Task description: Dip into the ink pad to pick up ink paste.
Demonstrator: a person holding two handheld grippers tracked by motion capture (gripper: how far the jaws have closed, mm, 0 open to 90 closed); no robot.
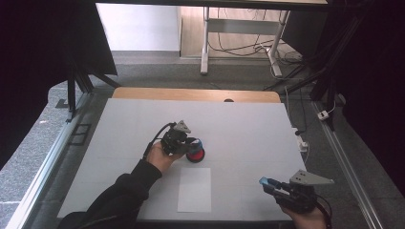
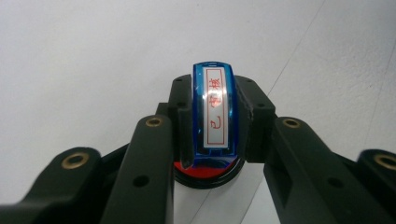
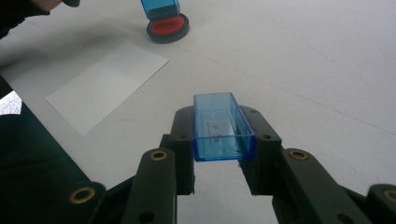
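Note:
My left gripper [image 1: 191, 144] is shut on a blue stamp [image 2: 214, 112] with a white label in red characters. The stamp's base rests in a round black ink pad with a red centre [image 1: 196, 155] near the middle of the white table. The ink pad [image 3: 168, 27] and the stamp [image 3: 160, 8] appear far off in the right gripper view. My right gripper [image 1: 268, 185], near the front right of the table, is shut on a clear blue rectangular stamp cap [image 3: 222, 127], open side up. A white sheet of paper [image 1: 195, 189] lies between the two hands.
The white table top [image 1: 248, 129] ends at a wooden strip along its far edge. Metal rails run along both sides of the table. A white table frame and cables stand on the floor beyond. A dark sleeve [image 1: 114, 200] comes in from the front left.

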